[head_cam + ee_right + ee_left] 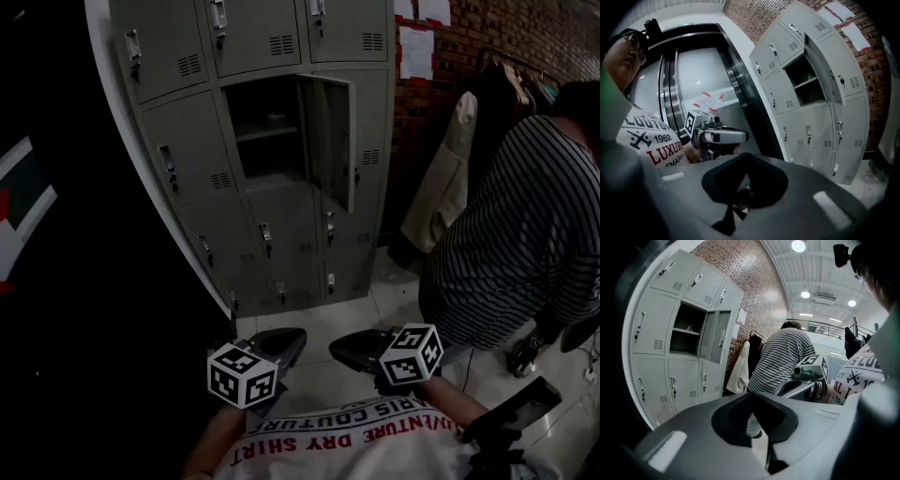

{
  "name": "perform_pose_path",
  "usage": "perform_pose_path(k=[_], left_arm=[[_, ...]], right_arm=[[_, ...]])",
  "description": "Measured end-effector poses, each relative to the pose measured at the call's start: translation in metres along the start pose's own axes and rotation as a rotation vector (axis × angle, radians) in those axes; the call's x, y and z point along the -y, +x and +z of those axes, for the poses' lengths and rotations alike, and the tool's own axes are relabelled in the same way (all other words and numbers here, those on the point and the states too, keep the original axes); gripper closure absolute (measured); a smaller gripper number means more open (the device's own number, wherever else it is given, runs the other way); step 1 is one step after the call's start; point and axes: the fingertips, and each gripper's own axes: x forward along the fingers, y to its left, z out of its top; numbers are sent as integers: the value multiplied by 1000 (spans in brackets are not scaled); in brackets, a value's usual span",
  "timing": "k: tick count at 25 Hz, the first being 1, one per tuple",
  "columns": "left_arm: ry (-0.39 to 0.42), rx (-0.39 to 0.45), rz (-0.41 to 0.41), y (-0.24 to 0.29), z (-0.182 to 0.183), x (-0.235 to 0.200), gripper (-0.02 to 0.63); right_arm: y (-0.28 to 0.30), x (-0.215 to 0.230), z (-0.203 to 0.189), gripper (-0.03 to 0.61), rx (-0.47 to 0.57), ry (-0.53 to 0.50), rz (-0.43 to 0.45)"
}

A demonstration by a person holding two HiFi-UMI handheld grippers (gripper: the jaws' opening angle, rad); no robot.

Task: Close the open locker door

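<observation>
Door (330,136) upper centre open, nothing done. My left fingers (279,345), right fingers (361,349) closed, empty, bottom centre.

Dim overall; ceiling lamps (798,245) glare; edges fisheye-warped.

A striped-shirted person (525,234) stands beside hanging coats (448,183).

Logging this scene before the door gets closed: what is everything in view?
Locker bank: one, grey, centre left.
Open locker door: one, grey, second row, swung out to the right.
Person in striped shirt: one, dark and white, right.
Hanging garment: one, cream, by the brick wall.
Papers: several, white, high on the brick wall.
Left gripper: one, grey, bottom centre, shut, empty.
Right gripper: one, grey, beside it, shut, empty.
</observation>
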Motion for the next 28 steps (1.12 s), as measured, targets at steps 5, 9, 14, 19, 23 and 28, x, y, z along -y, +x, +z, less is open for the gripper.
perform_pose_path(k=[5, 9, 14, 19, 23, 28], left_arm=[[-20, 21, 31, 11, 6, -16, 609], [-13, 24, 27, 27, 16, -38, 608], [5, 28, 18, 48, 38, -101, 609], [-10, 20, 17, 59, 62, -190, 608], [-23, 20, 4, 60, 85, -252, 609], [-31, 17, -18, 69, 109, -314, 609]], right_arm=[[-10, 24, -1, 580, 14, 23, -2], [2, 48, 12, 580, 32, 32, -18], [45, 98, 35, 580, 20, 42, -49], [97, 158, 84, 580, 42, 61, -82], [129, 201, 129, 580, 86, 76, -137], [152, 243, 176, 580, 126, 49, -218]])
